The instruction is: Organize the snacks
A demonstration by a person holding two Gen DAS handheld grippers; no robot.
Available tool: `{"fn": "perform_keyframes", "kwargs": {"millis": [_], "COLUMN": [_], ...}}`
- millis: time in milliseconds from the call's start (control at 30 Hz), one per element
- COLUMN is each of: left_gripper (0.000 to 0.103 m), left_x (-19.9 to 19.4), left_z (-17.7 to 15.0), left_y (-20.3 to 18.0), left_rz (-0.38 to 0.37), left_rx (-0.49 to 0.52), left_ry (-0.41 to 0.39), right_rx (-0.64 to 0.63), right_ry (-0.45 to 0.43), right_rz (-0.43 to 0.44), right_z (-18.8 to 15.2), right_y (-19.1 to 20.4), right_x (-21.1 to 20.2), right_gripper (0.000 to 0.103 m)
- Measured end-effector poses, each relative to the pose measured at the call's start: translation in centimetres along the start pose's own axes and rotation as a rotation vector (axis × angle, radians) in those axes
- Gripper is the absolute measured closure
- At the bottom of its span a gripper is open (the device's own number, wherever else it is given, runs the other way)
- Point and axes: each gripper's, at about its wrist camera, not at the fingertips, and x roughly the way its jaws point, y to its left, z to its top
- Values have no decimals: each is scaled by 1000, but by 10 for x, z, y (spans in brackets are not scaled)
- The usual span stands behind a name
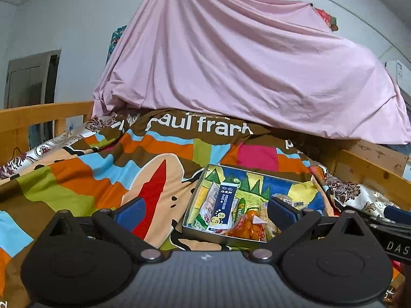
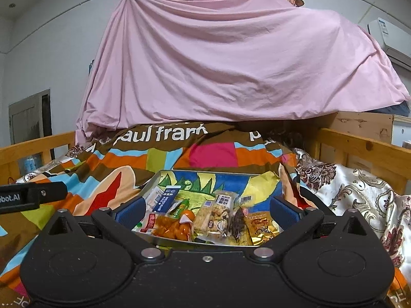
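A metal tray point(image 1: 190, 206) with a colourful painted bottom lies on the bed and holds several snack packets. Among them are a blue and white pouch point(image 1: 224, 209), an orange packet point(image 1: 250, 227), a green packet point(image 1: 241, 204), and in the right wrist view a nut bar packet point(image 2: 221, 215), a dark packet point(image 2: 237, 222) and a gold packet point(image 2: 260, 227). My left gripper point(image 1: 205, 211) is open and empty, hovering at the tray's near left edge. My right gripper point(image 2: 206, 210) is open and empty, just above the tray's near rim point(image 2: 167, 242).
The tray rests on a bright patchwork quilt point(image 1: 102, 169). A pink sheet point(image 1: 231, 64) hangs over the bed's far end. Wooden bed rails point(image 1: 38, 120) run along both sides. A floral satin cloth point(image 2: 359, 192) lies at the right. The left gripper's body point(image 2: 30, 195) shows in the right wrist view.
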Motion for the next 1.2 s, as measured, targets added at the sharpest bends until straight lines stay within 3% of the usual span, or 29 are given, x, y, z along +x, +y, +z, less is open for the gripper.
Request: {"fn": "perform_keyframes", "kwargs": {"millis": [200,1200], "left_gripper": [0,0], "left_x": [-7,-42], "left_z": [-3,-22], "left_y": [8,33], "left_rz": [-51,-102], "left_rx": [-11,53], "left_ry": [15,1], "right_rx": [-14,8], "right_ry": [9,-40], "right_rz": [-23,-84], "right_z": [-8,-34], "right_y": [3,14], "right_x": [-9,-57], "right_gripper": [1,1]}}
